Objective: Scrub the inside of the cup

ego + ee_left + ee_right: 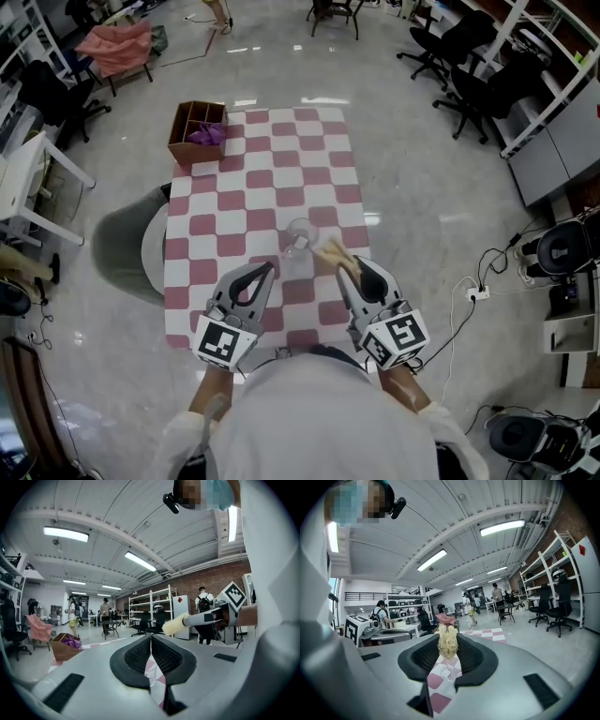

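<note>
Jaws of our left gripper [266, 272] are shut tight on nothing. Our right gripper [350, 272] pinches the fluffy brush [330, 250]. The clear cup [298, 237] stands on the checked desk [281, 159], just in front. We should open the left jaws, hold the cup still, then poke the brush straight in.

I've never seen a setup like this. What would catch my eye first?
The pink-and-white checked cloth grabs you first, with a clear cup standing near its middle. Nearer the camera, the right tool is clamped on a pale fluffy brush just beside the cup, while the left tool is shut and empty. A brown box sits at the cloth's far left corner.
</note>
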Motion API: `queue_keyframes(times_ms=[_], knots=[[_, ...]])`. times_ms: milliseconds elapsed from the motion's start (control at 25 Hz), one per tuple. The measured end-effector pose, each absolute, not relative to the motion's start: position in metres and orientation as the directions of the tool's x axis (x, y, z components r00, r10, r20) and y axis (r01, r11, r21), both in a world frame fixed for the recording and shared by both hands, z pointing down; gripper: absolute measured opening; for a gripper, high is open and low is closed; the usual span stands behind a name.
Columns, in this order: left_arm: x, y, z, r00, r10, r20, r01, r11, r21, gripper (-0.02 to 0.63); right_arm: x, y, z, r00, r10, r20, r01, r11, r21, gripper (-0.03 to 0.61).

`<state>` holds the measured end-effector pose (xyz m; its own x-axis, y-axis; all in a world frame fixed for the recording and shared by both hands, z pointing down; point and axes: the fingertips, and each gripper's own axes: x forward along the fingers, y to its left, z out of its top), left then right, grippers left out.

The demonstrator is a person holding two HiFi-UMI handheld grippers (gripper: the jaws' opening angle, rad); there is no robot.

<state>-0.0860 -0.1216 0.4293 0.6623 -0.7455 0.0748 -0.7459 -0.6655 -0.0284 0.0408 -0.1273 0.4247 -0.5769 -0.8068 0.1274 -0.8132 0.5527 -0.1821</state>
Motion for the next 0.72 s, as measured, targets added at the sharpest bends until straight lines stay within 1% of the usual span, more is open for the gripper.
queue_keyframes(times_ms=[280,440,720], knots=[[-0.083,-0.135,0.432,0.654,-0.752,0.083,-0.751,-0.659,-0.044,0.032,0.044,-0.140,0.426,-0.600,-0.790,0.127,-0.796,0.576,-0.184,0.115],[-0.076,-0.143,0.428,0.664,-0.746,0.053,-0.746,-0.665,-0.022,0.032,0.050,-0.148,0.424,-0.600,-0.790,0.123,-0.796,0.577,-0.182,0.115],[-0.062,-0.162,0.434,0.684,-0.727,0.068,-0.720,-0.687,-0.099,0.032,0.055,-0.157,0.429,-0.604,-0.786,0.131,-0.794,0.580,-0.183,0.115]])
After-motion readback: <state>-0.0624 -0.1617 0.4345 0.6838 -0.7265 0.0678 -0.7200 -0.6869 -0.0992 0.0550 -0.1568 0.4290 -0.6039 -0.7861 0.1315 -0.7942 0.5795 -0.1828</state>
